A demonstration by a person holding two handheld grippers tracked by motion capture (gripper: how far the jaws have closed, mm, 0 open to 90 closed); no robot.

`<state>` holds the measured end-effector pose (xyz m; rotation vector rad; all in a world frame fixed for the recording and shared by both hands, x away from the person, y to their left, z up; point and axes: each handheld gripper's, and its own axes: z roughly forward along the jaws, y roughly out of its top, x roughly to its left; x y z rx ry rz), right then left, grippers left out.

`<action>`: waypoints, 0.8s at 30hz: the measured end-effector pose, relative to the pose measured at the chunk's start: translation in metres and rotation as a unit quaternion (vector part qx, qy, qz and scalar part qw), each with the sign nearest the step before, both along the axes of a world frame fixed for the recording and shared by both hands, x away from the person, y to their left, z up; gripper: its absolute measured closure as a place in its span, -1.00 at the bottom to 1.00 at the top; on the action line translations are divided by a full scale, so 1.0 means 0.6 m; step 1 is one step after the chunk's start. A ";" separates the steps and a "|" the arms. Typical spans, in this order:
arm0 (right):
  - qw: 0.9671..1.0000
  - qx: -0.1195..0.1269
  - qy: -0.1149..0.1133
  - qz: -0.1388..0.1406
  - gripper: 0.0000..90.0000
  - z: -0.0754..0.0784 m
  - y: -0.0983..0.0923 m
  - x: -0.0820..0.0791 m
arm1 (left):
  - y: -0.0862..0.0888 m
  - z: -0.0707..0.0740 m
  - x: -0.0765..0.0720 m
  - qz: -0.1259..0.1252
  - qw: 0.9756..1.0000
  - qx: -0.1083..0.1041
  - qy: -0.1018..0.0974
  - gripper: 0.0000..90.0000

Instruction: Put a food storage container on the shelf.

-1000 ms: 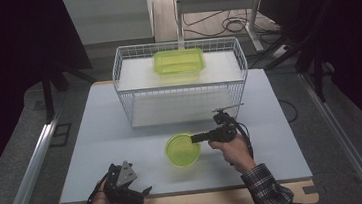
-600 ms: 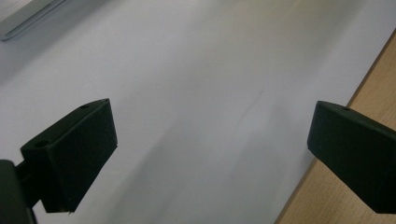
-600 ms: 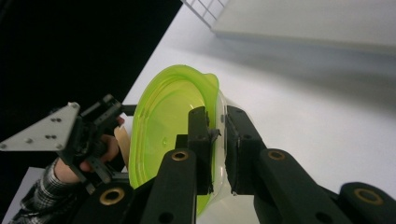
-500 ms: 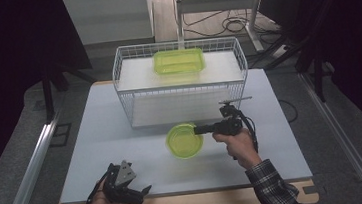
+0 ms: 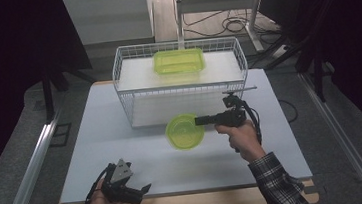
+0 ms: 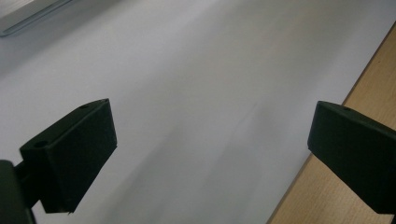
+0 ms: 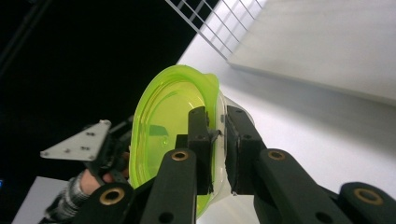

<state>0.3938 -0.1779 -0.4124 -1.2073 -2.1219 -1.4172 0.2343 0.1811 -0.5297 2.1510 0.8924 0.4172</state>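
Overhead, high view: right gripper (image 5: 198, 121) clamps the round translucent-green plastic bowl (image 5: 184, 131) by its rim, lifted before the white wire basket (image 5: 122, 87). Left gripper view: jaws apart, nothing between. Right gripper view: thin rim (image 7: 212, 93) pinched; likely light, slippery, flexing.

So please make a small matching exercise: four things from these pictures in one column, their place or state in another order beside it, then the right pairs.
Things:
1. round green bowl
2. rectangular green container
3. left claw
4. wire basket

States:
A. jaws wide apart, nothing between them
B. stands at the far side of the white table
C. lies inside the basket
D. gripped by its rim in the right claw

Pairs: 1-D, 2-C, 3-A, 4-B
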 end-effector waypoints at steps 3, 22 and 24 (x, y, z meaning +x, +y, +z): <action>1.000 0.003 -0.003 -0.001 0.81 0.011 -0.001 0.001 | 0.001 0.000 0.000 0.001 1.000 -0.004 -0.003 -0.99; 0.999 0.029 -0.027 -0.021 0.81 0.091 -0.010 0.020 | 0.006 0.000 0.002 0.002 1.000 -0.019 -0.010 -1.00; 0.999 0.031 -0.031 -0.023 0.81 0.100 -0.012 0.022 | 0.006 0.000 0.002 0.001 1.000 -0.020 -0.012 -1.00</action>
